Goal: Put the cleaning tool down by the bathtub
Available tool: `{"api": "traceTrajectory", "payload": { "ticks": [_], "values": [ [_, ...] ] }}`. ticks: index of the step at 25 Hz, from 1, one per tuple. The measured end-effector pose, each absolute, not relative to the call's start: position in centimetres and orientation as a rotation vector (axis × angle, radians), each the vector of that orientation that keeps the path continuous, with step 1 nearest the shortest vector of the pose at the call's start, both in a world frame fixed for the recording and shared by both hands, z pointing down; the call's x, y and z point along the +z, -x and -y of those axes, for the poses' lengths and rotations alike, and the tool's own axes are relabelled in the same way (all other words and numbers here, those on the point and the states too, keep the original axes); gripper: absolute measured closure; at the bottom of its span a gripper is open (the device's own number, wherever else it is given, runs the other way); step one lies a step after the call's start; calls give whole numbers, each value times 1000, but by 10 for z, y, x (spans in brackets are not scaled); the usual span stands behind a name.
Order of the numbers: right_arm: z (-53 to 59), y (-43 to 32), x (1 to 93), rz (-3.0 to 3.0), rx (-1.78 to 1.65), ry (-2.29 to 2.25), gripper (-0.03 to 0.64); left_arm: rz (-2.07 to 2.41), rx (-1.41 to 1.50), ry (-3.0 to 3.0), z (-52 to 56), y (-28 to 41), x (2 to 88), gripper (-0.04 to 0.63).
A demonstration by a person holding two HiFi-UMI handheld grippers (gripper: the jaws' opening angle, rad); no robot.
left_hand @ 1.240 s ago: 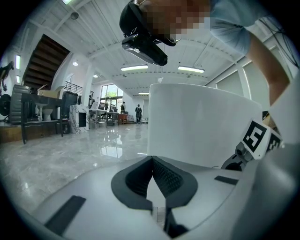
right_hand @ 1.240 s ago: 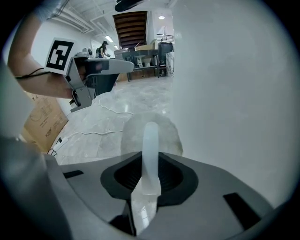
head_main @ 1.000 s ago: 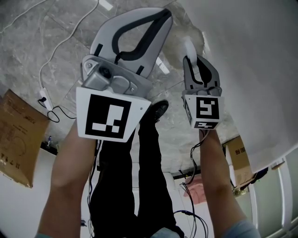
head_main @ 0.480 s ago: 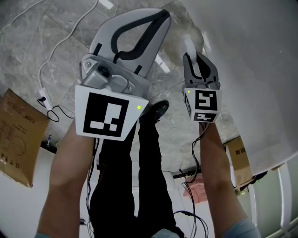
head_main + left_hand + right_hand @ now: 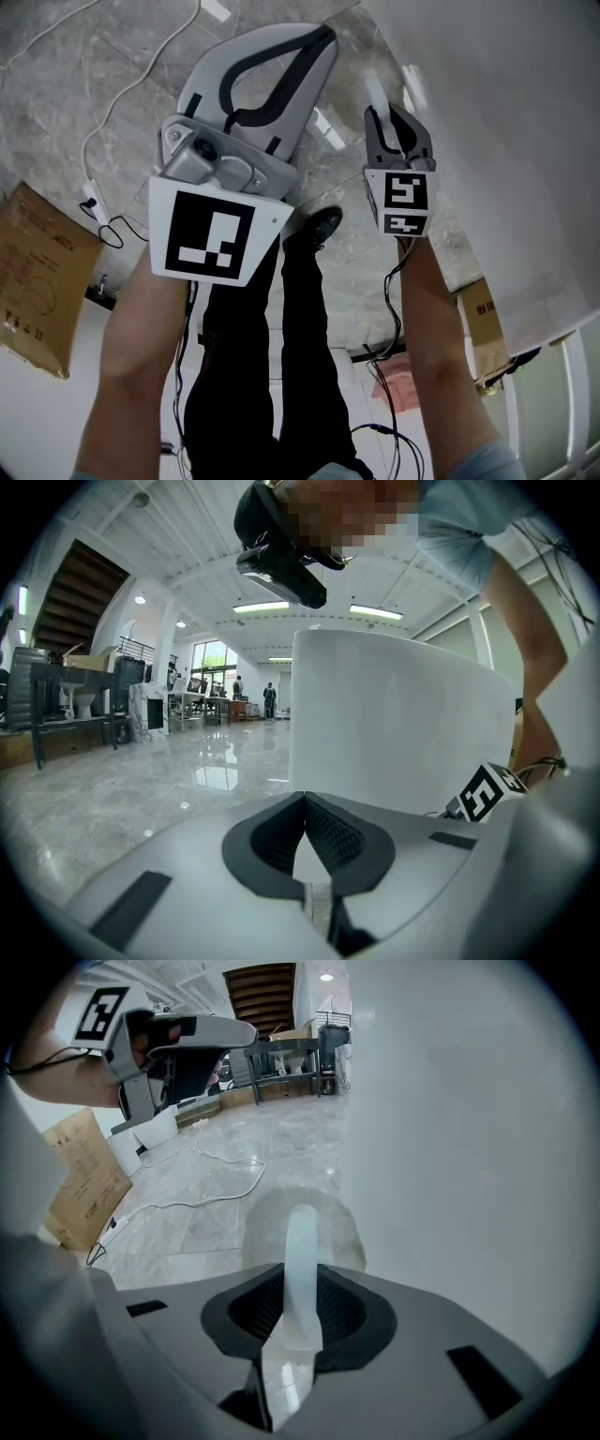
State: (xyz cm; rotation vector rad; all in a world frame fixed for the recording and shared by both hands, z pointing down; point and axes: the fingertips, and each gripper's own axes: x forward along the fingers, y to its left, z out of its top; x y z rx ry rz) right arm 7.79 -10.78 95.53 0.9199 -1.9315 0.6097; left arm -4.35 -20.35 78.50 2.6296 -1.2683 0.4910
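Cleaning tool [image 5: 302, 1260]: a pale, translucent handle, grasped in the right claw [image 5: 398, 120]. In the right gripper view both dark pads bear on its sides and its rounded end stands out past the claw's tips. That end points steeply down at the marble floor [image 5: 84, 84], over a darker round patch [image 5: 328, 1218]. Whether it touches the floor cannot be told. The tool hangs just beside the white outer wall of the bathtub [image 5: 469, 1147], apart from it.

Left claw [image 5: 305, 797]: clenched, tips meeting, nothing between them. It is held near level and faces the bathtub wall. In the head view it sits to the left of the right claw, apart from it.

Floor: a white cable [image 5: 122, 103] trails across it, well away from the tool. A cardboard box [image 5: 37, 281] stands at the left edge. The person's dark shoe [image 5: 323, 223] shows between the two forearms.
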Motion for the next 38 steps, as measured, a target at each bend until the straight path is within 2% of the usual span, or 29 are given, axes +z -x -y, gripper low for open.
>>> {"api": "traceTrajectory", "payload": {
  "ticks": [7, 20, 29, 38],
  "values": [
    [112, -74, 963, 1932, 612, -916, 500, 1257, 491, -2631, 203, 44, 789, 580],
    [122, -66, 928, 1978, 558, -922, 512, 1295, 428, -2619, 212, 46, 770, 579],
    [148, -33, 842, 2100, 519, -1003, 517, 1358, 364, -2603, 214, 47, 720, 580],
    [181, 9, 713, 2374, 389, -1162, 533, 1504, 267, -2580, 209, 68, 638, 580]
  ]
}}
